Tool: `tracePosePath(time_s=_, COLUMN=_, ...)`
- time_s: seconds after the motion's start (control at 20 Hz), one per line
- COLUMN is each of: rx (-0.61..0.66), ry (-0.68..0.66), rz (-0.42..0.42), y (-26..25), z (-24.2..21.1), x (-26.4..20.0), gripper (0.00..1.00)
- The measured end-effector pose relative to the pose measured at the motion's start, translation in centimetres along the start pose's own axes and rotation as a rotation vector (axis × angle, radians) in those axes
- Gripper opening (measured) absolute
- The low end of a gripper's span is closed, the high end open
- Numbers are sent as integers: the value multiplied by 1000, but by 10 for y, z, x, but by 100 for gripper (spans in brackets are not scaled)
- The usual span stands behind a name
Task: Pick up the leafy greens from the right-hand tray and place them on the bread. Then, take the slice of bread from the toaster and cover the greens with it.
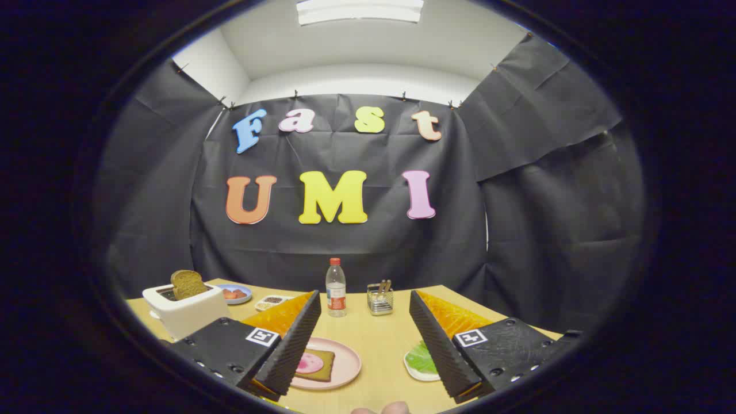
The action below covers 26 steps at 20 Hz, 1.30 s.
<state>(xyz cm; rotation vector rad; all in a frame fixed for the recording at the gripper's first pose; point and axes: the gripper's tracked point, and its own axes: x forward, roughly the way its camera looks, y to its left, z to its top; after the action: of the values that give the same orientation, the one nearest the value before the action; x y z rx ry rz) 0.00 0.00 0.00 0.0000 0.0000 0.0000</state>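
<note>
Gripper (365,339) hanging wide open and empty above the table (374,339), greens not yet picked up.

Its fingers are spreading far apart at the bottom of the frame; the leafy greens (421,359) are lying in a small white tray (415,374) at lower right, partly hidden behind the right finger, flat and bright green; the pink plate (345,368) with bread (319,365) is sitting at lower centre-left; a second slice (187,284) is standing in the toaster (184,310) at left; a thin leaf could slip from a shallow pinch, or the tray could get nudged.

The 1 camera rides on the hand-held gripper (364,305), looking forward along its 2 spread fingers. It sits low over the bench (376,339), facing the booth's back wall from well back.
</note>
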Motion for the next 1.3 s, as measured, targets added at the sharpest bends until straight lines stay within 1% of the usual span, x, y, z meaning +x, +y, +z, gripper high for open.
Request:
tracePosePath(time_s=0.2, rx=-33, ry=-17, rz=-17, y=-2, z=-3, x=4, gripper=95)
tracePosePath(time_s=0.45, rx=-41, ry=-25, rz=16, y=11, z=0, x=5, gripper=95)
tracePosePath(time_s=0.75, rx=-45, ry=-32, rz=26, y=18, z=0, x=7, gripper=95)
tracePosePath(time_s=1.1, rx=-55, ry=-22, rz=12, y=10, z=-1, x=11, gripper=95)
tracePosePath(time_s=1.3, rx=-46, ry=-15, rz=-9, y=-7, z=0, x=11, gripper=95)
